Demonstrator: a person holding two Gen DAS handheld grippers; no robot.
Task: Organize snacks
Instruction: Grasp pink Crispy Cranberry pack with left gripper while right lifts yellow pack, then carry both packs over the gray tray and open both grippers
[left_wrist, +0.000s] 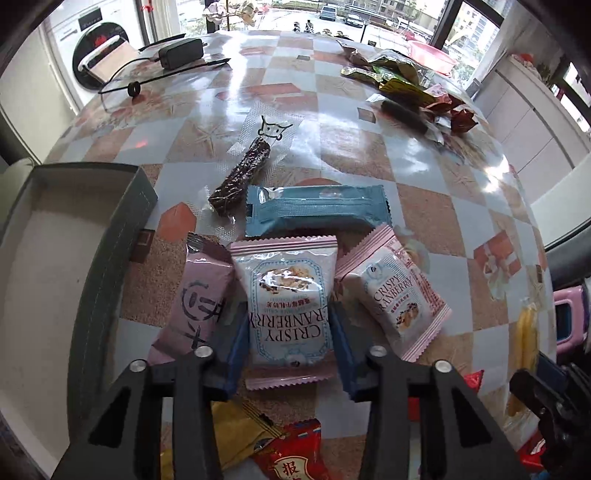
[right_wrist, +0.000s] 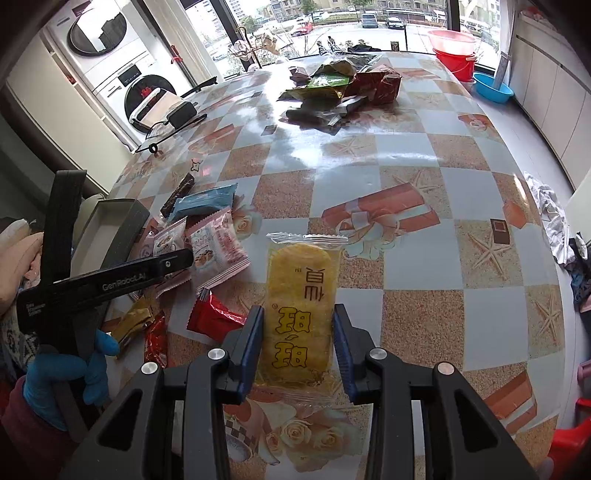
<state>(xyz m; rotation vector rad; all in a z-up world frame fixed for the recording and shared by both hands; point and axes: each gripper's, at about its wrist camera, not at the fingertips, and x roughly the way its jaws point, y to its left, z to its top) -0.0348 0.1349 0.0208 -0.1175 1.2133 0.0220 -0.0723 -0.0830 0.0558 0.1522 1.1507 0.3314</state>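
Left wrist: left gripper (left_wrist: 290, 343) clamped on cranberry packet (left_wrist: 288, 299); right gripper (right_wrist: 299, 347) clamped on yellow cracker pack (right_wrist: 301, 314). Pick step; next, judged: lift, carry to box (left_wrist: 110, 236).

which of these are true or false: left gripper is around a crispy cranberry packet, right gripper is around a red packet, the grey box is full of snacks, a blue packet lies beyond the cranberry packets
1. The left gripper straddles a Crispy Cranberry packet. True.
2. The right gripper straddles a red packet. False: it straddles a yellow rice cracker packet; the red packet lies to its left.
3. The grey box is full of snacks. False: the part of its inside in view holds none.
4. A blue packet lies beyond the cranberry packets. True.
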